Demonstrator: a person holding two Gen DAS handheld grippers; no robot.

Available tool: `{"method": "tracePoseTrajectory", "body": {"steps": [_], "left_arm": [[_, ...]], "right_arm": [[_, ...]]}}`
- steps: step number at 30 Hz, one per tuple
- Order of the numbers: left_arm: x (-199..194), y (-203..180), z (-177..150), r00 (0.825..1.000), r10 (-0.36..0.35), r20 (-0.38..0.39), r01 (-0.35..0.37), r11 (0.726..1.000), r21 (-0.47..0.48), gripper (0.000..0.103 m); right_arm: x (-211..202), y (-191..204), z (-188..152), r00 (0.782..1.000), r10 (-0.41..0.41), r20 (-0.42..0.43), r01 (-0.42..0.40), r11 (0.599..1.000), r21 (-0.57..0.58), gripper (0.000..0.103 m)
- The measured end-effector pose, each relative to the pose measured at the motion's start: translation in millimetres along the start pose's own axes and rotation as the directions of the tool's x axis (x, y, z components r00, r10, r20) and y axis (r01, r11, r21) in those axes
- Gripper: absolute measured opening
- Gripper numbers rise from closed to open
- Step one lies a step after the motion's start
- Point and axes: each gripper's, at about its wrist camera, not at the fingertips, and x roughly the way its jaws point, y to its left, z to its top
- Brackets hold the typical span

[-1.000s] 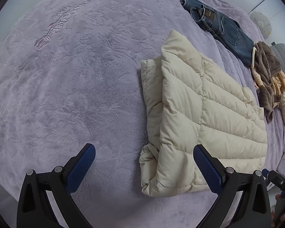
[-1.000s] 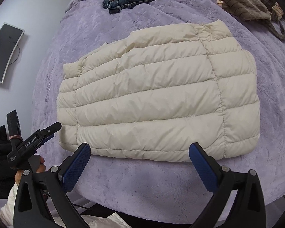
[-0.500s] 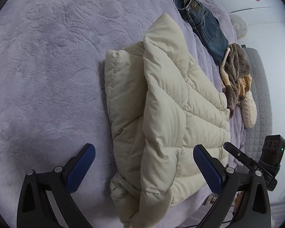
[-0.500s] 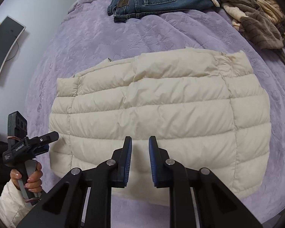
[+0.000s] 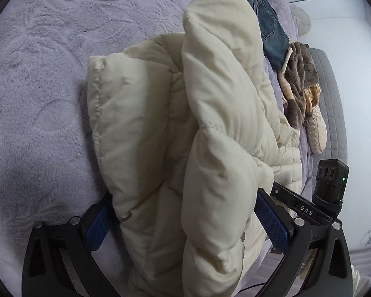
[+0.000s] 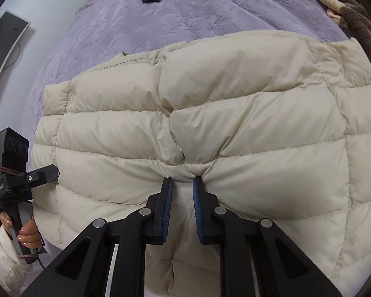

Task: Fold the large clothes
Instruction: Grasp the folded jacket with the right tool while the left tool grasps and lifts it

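On the purple bed (image 6: 185, 24), the cream puffer jacket (image 6: 210, 113) lies folded into a thick slab; right gripper (image 6: 181, 205) fingers pinch its near edge, left gripper (image 5: 185, 225) fingers spread around one end, another fold likely remaining.

Right gripper (image 6: 181, 182) pinched nearly closed; left gripper (image 5: 185, 219) spread wide, tips partly hidden.
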Motion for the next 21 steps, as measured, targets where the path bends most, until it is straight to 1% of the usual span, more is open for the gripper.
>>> {"method": "tracePoseTrajectory", "body": {"steps": [4,5,6,7,8,9,11,12,16,17,19,21], "left_arm": [[10.0,-14.8,3.2,0.999,0.012,-0.036,-0.011,0.999,0.049,0.102],[11.4,-18.9,3.3,0.999,0.016,-0.042,-0.013,0.998,0.064,0.088],[12.4,-22.4,3.0,0.999,0.016,-0.052,-0.012,0.997,0.075,0.071],[13.5,-26.1,3.1,0.998,0.011,-0.059,-0.006,0.997,0.08,0.065],[13.1,-30.3,3.0,0.998,0.002,-0.057,0.003,0.996,0.088,0.051],[10.8,-37.0,1.7,0.999,-0.004,-0.052,0.009,0.995,0.099,0.042],[7.1,-50.1,0.1,0.999,-0.006,-0.039,0.011,0.991,0.131,0.035],[4.6,-56.7,-1.0,0.999,-0.008,-0.034,0.013,0.989,0.145,0.032],[-8.5,-86.3,-7.0,0.998,-0.065,-0.02,0.067,0.98,0.187,0.031],[-10.6,-95.8,-9.2,0.998,-0.066,-0.013,0.068,0.977,0.204,0.031],[-12.1,-113.3,-13.3,0.999,-0.034,0.007,0.031,0.969,0.243,0.031],[-14.3,-120.9,-15.7,0.999,-0.028,0.017,0.022,0.966,0.256,0.03]], "right_arm": [[5.8,-8.4,-2.2,0.999,0.032,-0.002,-0.032,0.999,0.032,0.017],[6.8,-10.4,-2.1,0.999,0.037,-0.002,-0.037,0.999,0.037,0.017],[8.1,-11.1,-3.2,0.999,0.041,-0.001,-0.041,0.998,0.04,0.017],[9.1,-12.1,-3.8,0.999,0.043,0.0,-0.043,0.998,0.041,0.016],[10.0,-13.0,-3.3,0.999,0.044,-0.001,-0.044,0.998,0.042,0.016],[10.8,-13.7,-3.5,0.999,0.046,-0.001,-0.046,0.998,0.043,0.016],[10.8,-16.8,-4.1,0.999,0.05,-0.002,-0.05,0.998,0.045,0.016],[10.9,-17.9,-4.1,0.999,0.054,-0.003,-0.053,0.997,0.048,0.016],[12.4,-22.9,-4.9,0.997,0.07,-0.007,-0.07,0.996,0.059,0.016],[12.7,-24.3,-4.6,0.997,0.077,-0.009,-0.076,0.995,0.065,0.016],[11.1,-27.5,-1.9,0.996,0.089,-0.021,-0.087,0.993,0.082,0.016],[2.2,-25.7,3.9,0.995,0.091,-0.035,-0.088,0.993,0.075,0.017]]}}
